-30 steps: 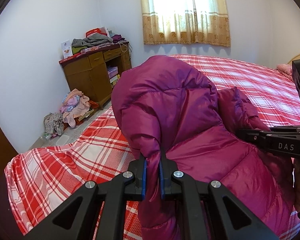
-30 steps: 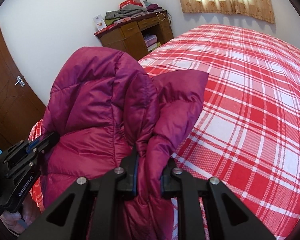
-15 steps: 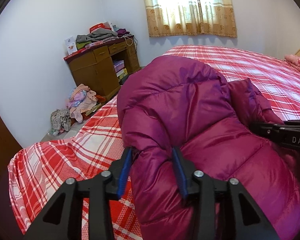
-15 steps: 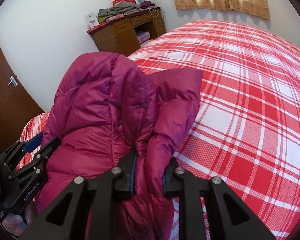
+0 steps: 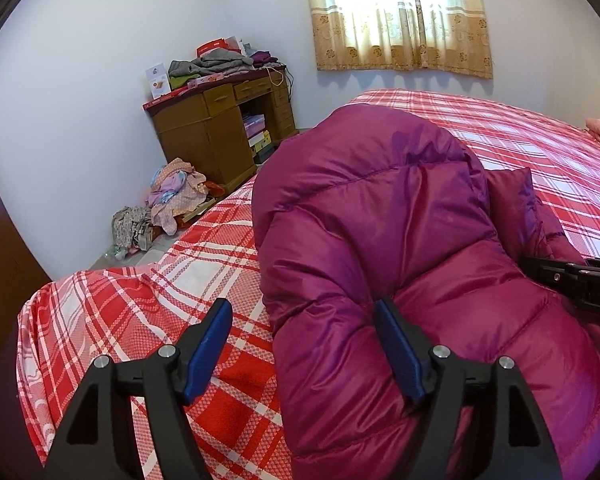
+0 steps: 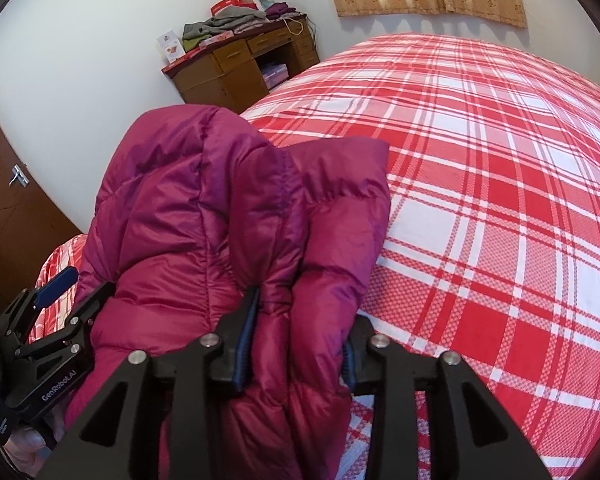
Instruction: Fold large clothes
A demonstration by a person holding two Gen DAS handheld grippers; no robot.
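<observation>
both grippers' jaws are opening since a second ago: left gripper (image 5: 304,344) wide, its left pad clear of the jacket (image 5: 400,248); right gripper (image 6: 296,344) pads touch a fold, jacket lying ahead.

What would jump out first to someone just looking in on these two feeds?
The puffy magenta down jacket bulges up in a mound at the near end of the red-and-white plaid bed, filling the foreground of both views. The left hand-held gripper is opening, its left pad off the fabric; the right hand-held gripper, also opening, has a fold between its pads. A cluttered wooden desk stands by the far wall.
</observation>
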